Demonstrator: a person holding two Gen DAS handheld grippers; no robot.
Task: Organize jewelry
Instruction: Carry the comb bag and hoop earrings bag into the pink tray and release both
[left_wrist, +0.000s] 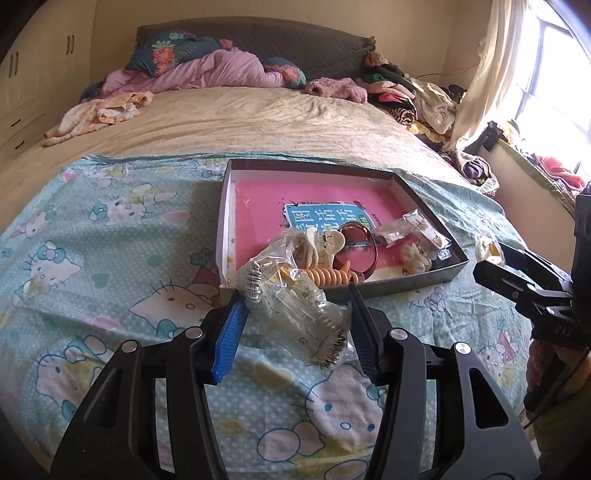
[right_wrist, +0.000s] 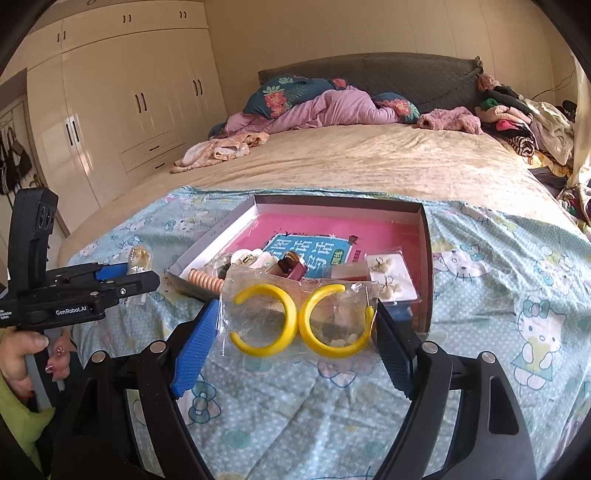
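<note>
Nearest in the left wrist view, the left hand-held gripper (left_wrist: 295, 325) is clamped on a clear plastic packet (left_wrist: 291, 310) that holds silver coiled hoop earrings; both blue pads (left_wrist: 229, 339) press its sides and the packet hangs clear above the bedspread. In the right wrist view, the right hand-held gripper (right_wrist: 295, 332) grips a wider clear bag (right_wrist: 299, 317) with two yellow C-shaped hoop earrings (right_wrist: 266, 321) side by side inside it, the pads against the bag's left and right edges. At the left of that view a person's hand (right_wrist: 26, 354) with painted nails holds the handle of the left tool, above a green sleeve (right_wrist: 18, 417).

Under both grippers lies a pale blue Hello Kitty bedspread (left_wrist: 110, 258) over the near part of the bed. Just beyond the held packets sits a shallow grey cardboard box (left_wrist: 417, 184), open at the top, with a pink book (left_wrist: 314, 199) flat on its floor. In the box's near end lie an orange spiral hair tie (left_wrist: 328, 277), a cream claw clip (left_wrist: 325, 243), a dark red bangle (left_wrist: 358, 243) and small bagged earrings (left_wrist: 410, 229).

Farther off, the beige bed sheet (right_wrist: 369, 162) runs to a dark headboard (right_wrist: 406, 77), with a purple quilt (right_wrist: 332, 110) and floral pillows before it. A heap of clothes (right_wrist: 517, 118) lies far right, and cream wardrobes (right_wrist: 129, 92) stand at the far left.
</note>
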